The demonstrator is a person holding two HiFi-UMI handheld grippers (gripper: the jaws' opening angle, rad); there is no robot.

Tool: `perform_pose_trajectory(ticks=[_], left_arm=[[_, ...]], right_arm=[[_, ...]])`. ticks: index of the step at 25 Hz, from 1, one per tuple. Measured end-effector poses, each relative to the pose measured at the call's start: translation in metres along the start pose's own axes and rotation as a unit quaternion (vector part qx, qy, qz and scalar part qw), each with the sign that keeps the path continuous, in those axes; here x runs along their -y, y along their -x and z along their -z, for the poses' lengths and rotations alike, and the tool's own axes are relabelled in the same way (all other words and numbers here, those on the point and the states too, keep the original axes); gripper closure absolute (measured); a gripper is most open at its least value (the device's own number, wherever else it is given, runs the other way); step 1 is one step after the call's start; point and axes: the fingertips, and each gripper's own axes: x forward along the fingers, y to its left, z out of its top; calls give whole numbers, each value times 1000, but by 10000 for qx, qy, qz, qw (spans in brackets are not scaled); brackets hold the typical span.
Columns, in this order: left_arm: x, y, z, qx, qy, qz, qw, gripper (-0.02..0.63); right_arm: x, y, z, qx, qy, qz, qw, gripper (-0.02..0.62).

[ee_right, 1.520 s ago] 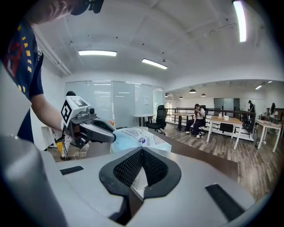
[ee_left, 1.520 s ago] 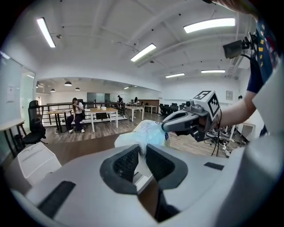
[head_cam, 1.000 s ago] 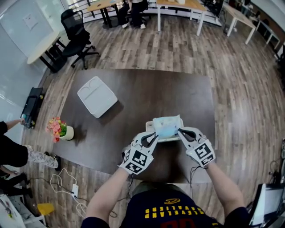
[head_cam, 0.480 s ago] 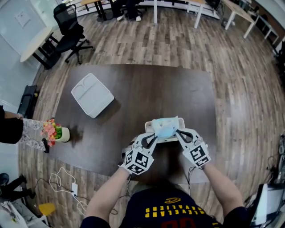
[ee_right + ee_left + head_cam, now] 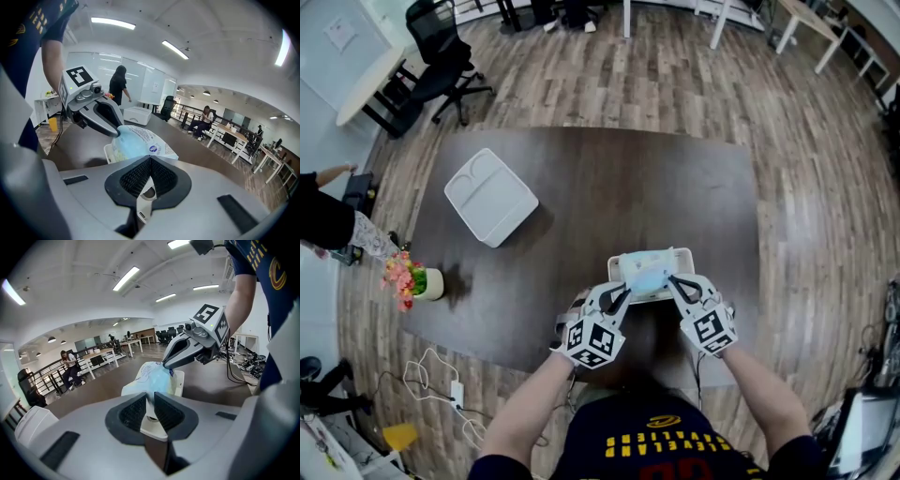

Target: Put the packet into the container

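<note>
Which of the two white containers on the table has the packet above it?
The nearer white container: the packet is over it. The other white container lies uncovered, far to the left.

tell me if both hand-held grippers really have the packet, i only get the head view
observer: the right hand-held gripper does. Its own view shows the jaws closed on a thin edge of the packet.
operator: and the left
observer: the left hand-held gripper has the packet's other end pinched between its pads, with the jaws a little apart around it.
operator: is it down in the container yet
observer: from the right gripper view, a corner of the white container shows under the packet's lower left. The packet bulges up above the rim, and I cannot tell whether the two touch.
</note>
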Motion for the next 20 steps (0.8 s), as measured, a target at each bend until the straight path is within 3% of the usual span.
perform_pose_trajectory(ticks=[20], left_arm=[[12, -21, 32, -564, -235, 246, 9978, 551]], right_arm=[[-13, -20, 32, -458, 383, -319, 9977, 584]])
